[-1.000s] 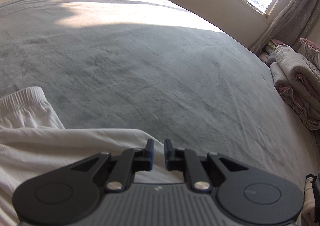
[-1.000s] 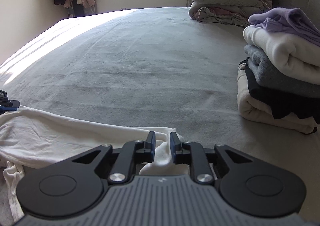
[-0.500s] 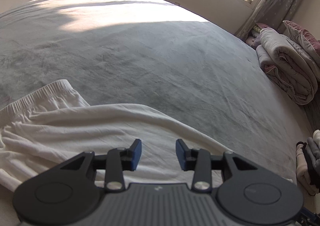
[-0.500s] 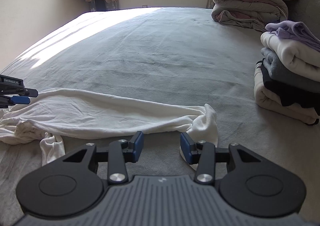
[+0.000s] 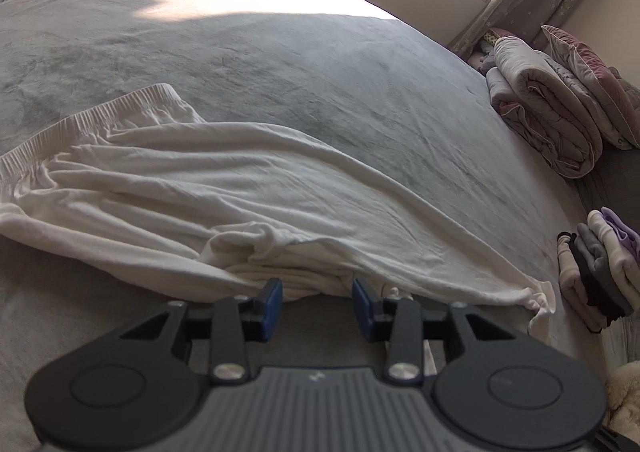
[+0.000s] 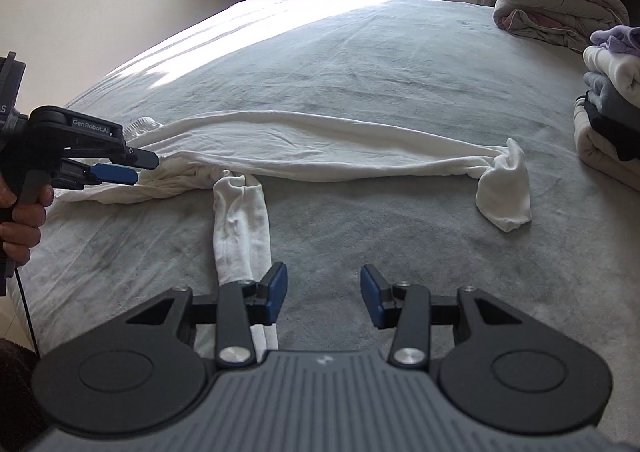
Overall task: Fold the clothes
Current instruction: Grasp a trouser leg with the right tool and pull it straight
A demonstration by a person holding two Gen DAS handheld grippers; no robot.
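White cotton trousers [image 6: 320, 144] lie stretched across mid-frame on a grey plush bedspread [image 6: 380, 60], one leg trailing toward the right gripper [image 6: 323, 294], jaws spread and empty. The left gripper [image 5: 317, 308], jaws parted with nothing between them, hovers at the garment's near edge. Stacked folded clothes [image 6: 612, 108] and rolled quilts [image 6: 560, 0] crowd the right; open bedspread beyond.

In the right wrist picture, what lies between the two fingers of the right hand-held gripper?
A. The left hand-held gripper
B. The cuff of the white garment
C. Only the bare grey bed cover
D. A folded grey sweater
C: the right hand-held gripper stands open over the bare bed cover; the white garment lies beyond it, with one strip passing beside its left finger.
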